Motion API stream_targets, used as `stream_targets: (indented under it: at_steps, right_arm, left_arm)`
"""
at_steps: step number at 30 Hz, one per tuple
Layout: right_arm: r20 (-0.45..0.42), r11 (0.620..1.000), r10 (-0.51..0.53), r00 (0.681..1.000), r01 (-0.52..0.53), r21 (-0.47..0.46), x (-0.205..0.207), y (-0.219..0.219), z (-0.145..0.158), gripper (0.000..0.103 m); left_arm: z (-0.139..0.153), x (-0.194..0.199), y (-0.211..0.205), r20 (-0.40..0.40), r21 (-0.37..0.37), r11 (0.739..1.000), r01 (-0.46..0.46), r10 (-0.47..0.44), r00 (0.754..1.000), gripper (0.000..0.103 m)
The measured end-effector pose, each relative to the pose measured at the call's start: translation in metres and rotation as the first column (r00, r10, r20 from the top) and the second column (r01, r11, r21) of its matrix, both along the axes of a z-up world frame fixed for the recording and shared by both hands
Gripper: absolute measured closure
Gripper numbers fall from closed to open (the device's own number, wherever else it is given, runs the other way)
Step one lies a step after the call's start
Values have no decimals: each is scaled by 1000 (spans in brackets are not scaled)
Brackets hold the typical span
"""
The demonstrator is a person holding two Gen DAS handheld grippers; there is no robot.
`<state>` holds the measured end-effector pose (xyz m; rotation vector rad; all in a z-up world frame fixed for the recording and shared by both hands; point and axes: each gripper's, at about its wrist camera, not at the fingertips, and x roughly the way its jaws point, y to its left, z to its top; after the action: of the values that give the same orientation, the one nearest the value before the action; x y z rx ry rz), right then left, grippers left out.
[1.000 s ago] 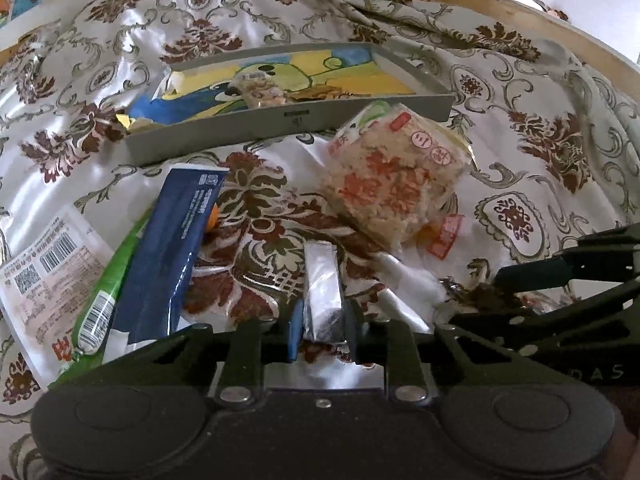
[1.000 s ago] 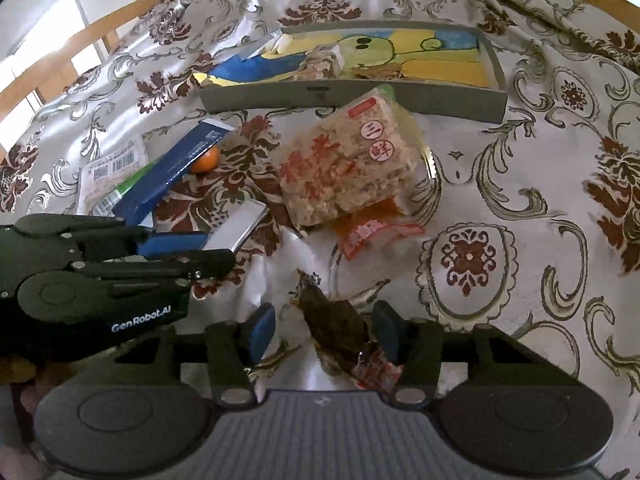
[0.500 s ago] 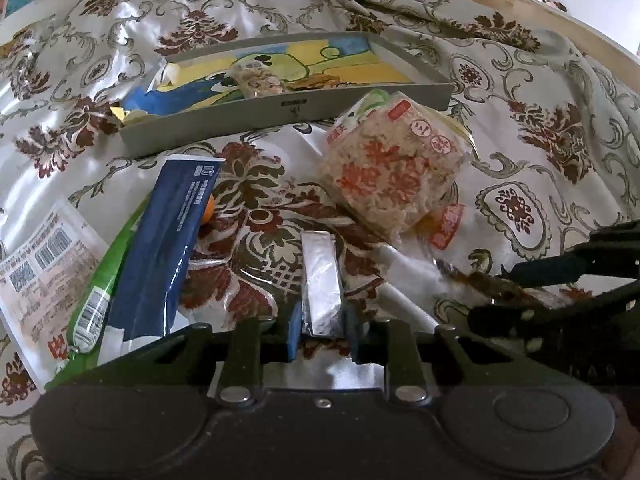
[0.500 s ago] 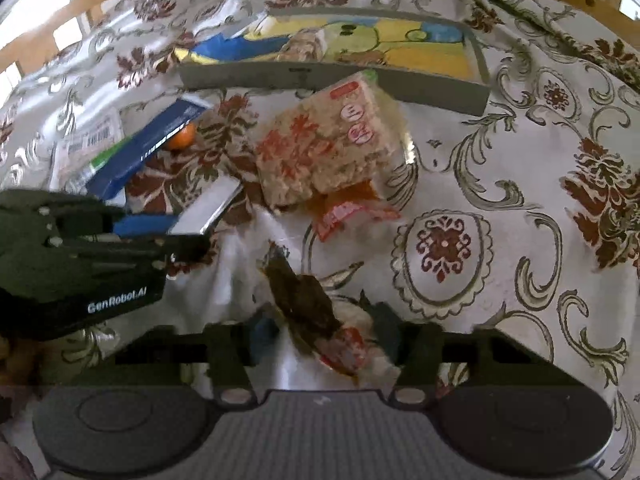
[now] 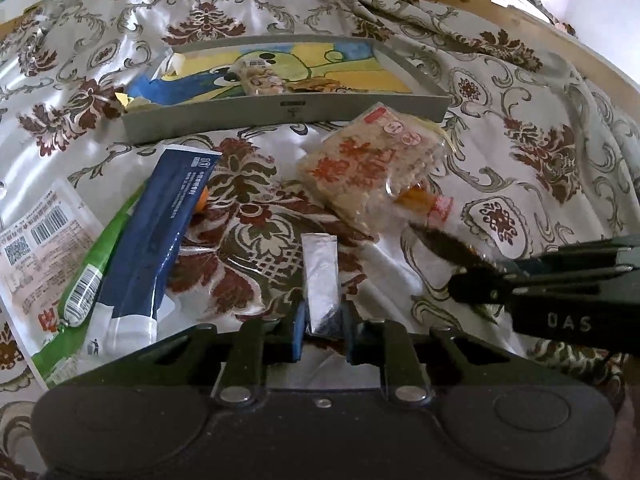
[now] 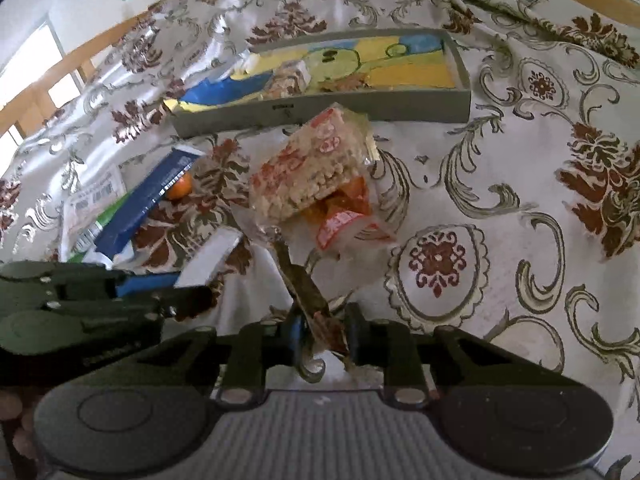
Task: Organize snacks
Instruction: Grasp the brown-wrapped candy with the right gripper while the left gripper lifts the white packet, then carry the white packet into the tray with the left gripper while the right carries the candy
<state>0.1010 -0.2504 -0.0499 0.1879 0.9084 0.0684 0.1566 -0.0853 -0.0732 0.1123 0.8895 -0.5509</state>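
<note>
Lots of clutter on the patterned cloth (image 5: 520,92): a grey tray (image 5: 288,110) at the back w/ a cartoon-print liner and a small rice-cracker pack (image 5: 260,78) lying inside; in front of the tray, touching its near wall, a big clear rice-cracker bag (image 5: 368,168) w/ red print, lying on top of an orange-red sachet (image 5: 434,206). Left of that, a long navy pouch (image 5: 160,236) lies over a green tube pack (image 5: 92,280) and a white barcode packet (image 5: 36,248); a small orange ball (image 6: 179,187) peeks from under the navy pouch. Nothing blocks the way from either gripper to the tray except the big cracker bag, which sits in between. Left wrist view shows the left gripper (image 5: 320,330) w/ its blue pads pressing on a flat silver foil bar (image 5: 320,276), jaws closing further; the right gripper (image 5: 476,280) comes in from the right w/ a dark wrapper sticking out of its tip. Right wrist view gives what the other can't: the right gripper's pads nipped on that dark brown crinkled snack wrapper (image 6: 304,288), red printed end by the pads, jaws closing on it; this view also has window light and wood rail at far left. Foil bar looks plain, shiny, rectangular, unmarked; the brown wrapper is twisted, pointing up toward the cracker bag.
</note>
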Motion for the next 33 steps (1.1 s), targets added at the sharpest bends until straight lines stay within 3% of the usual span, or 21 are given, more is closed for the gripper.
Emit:
stream_targets:
  at_steps: [2,5,9,20,27,33]
  right_arm:
    - [25,999,42,999,-42,6,-2,6,3,90]
    - [50,997,81,995,-79,-24,-4,15,5,93]
    - [85,996,90,992,-89,-16,-6,16,9,93]
    - [178,987,158,971,-157,-17,-13,25,20,93]
    - [292,984,175,940,-163,-66,-20,28,34,93]
    - [369,982,184,911,-154,-111,-17,27,44,93]
  left_arm:
    - [2,0,2,-4,-13,1000,-12,11,1000,83]
    - [4,0,3,-8,-13,999,-37,36,999,84]
    - [7,-2,6,3,-7,998,-60,60,998,84]
    - [25,-10,15,66,-98,987,-126,132,989,85]
    - [39,-11,28,132,-175,967,-184,209,969,84]
    - [45,-4,32,187,-170,964,-205,236,954,84]
